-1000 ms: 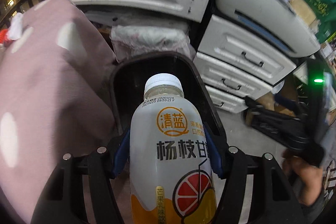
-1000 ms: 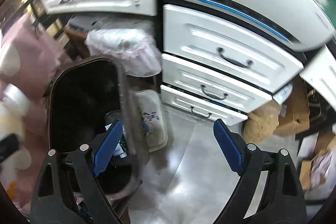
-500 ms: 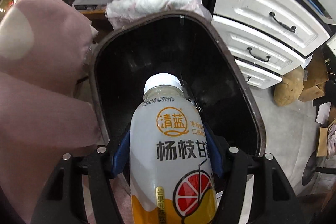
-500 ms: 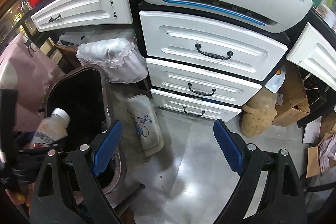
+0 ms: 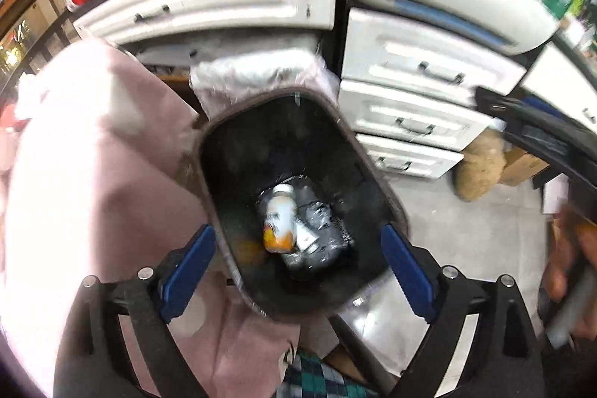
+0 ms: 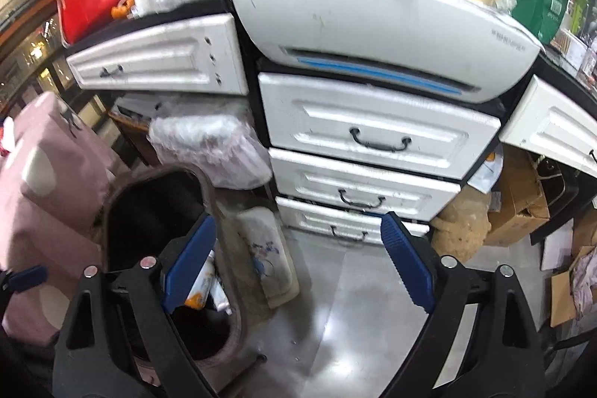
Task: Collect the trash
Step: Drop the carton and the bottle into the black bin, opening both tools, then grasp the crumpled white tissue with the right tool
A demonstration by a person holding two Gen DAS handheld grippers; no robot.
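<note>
A white drink bottle (image 5: pixel 280 221) with an orange label lies on other rubbish at the bottom of the dark trash bin (image 5: pixel 388 196). Above the bin's near rim my left gripper (image 5: pixel 298 265) has its jaws opening, with nothing between them. In the right wrist view the same bottle (image 6: pixel 201 284) shows partly behind a blue pad, inside the bin (image 6: pixel 224 241). My right gripper (image 6: pixel 298 263) hangs over the grey floor beside the bin, its jaws opening a little wider and empty.
White drawer units (image 6: pixel 377 137) stand right behind the bin. A pink cushioned seat (image 5: pixel 82 174) presses against the bin's left side. A flat white mat (image 6: pixel 268 260) leans beside the bin. Cardboard boxes (image 6: pixel 522 200) and a brown sack (image 6: pixel 462 226) crowd the right. A hand (image 5: pixel 571 271) shows at the right edge.
My left gripper let go of the drink bottle, which dropped to the bottom of the bin. Its jaws spread wide. My right gripper rose a little and its view tilted up toward the drawers.
</note>
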